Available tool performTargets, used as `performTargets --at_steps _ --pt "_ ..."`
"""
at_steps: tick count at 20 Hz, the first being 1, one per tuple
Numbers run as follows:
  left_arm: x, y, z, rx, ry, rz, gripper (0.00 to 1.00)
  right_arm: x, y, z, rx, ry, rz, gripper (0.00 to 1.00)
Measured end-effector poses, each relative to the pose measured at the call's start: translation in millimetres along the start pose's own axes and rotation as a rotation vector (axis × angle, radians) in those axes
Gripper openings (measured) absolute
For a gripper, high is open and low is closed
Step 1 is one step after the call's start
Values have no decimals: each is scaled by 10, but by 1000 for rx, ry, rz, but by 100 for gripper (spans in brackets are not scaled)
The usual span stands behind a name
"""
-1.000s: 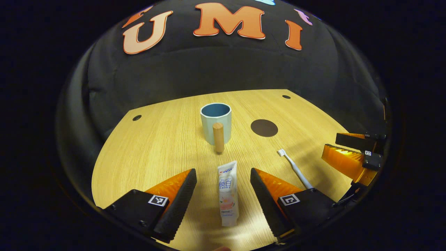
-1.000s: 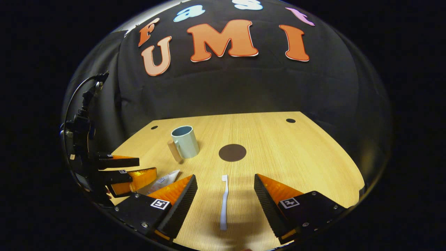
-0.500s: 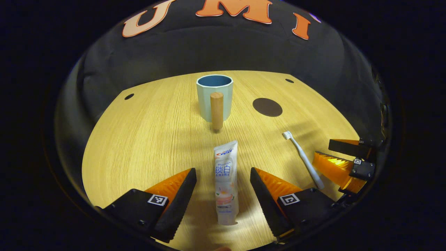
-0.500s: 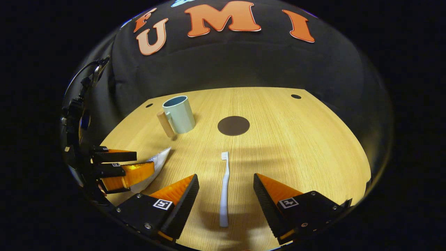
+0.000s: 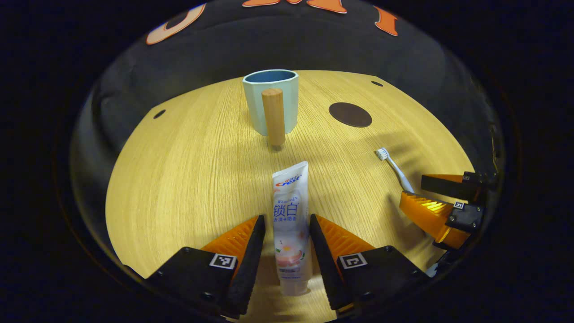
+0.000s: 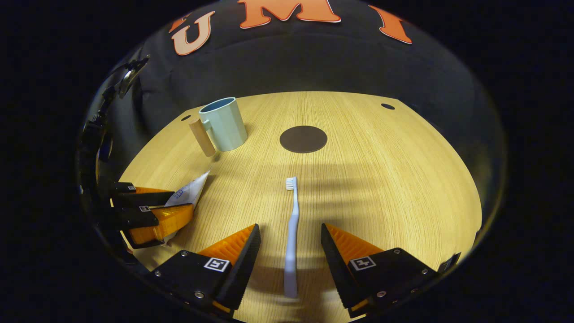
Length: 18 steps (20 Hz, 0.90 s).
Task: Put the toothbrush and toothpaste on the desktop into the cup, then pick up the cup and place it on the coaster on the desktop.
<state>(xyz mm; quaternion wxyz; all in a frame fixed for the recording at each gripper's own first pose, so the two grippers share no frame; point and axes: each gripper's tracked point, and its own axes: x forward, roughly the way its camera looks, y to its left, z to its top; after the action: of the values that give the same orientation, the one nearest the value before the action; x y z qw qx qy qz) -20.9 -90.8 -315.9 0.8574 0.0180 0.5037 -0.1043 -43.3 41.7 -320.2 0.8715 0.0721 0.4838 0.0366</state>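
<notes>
Wooden desktop [image 6: 381, 179], one cup [image 6: 223, 124], one toothbrush [image 6: 292, 233]

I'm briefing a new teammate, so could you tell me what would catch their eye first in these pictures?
First, the toothpaste tube lying between the left gripper fingers, which nearly touch its sides. Likewise, the toothbrush lies between the open right gripper fingers. Farther back stand the pale blue cup, wooden handle facing the left gripper view, and the dark round coaster.
</notes>
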Motion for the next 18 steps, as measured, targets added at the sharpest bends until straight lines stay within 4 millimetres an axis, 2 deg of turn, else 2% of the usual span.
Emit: performTargets --at_steps 1,2,3,4,6,7,8,10,12,13,15,16,18 --pt "-33 20 22 -11 4 6 67 14 6 13 8 3 -5 80" --pt "-98 48 11 -35 15 5 57 48 13 30 9 0 -6 78" --pt "-46 23 15 -39 22 4 48 62 42 17 13 13 -3 74" --pt "-47 31 52 -57 17 -1 49 61 36 42 12 8 -9 71" --pt "-55 6 61 -112 26 -29 29 77 59 38 11 20 -15 62" --pt "-64 8 34 -119 28 -30 29 74 72 43 11 25 -17 53" --pt "-60 -14 53 -113 17 -36 29 103 53 54 7 24 -29 53" --pt "-137 3 105 -116 -2 -54 29 125 -7 79 17 26 -49 32" --pt "-169 -61 150 -133 -32 -93 20 134 10 98 47 14 -33 20" --pt "-236 -45 164 -135 -42 -94 20 140 11 113 61 2 -23 13" --pt "-257 -18 196 -127 -81 -83 20 159 52 110 80 -5 -4 6" --pt "-312 10 248 -120 -101 -71 17 160 89 107 91 -5 13 6" --pt "-340 63 357 -104 -139 -43 17 129 130 134 101 -20 42 5"
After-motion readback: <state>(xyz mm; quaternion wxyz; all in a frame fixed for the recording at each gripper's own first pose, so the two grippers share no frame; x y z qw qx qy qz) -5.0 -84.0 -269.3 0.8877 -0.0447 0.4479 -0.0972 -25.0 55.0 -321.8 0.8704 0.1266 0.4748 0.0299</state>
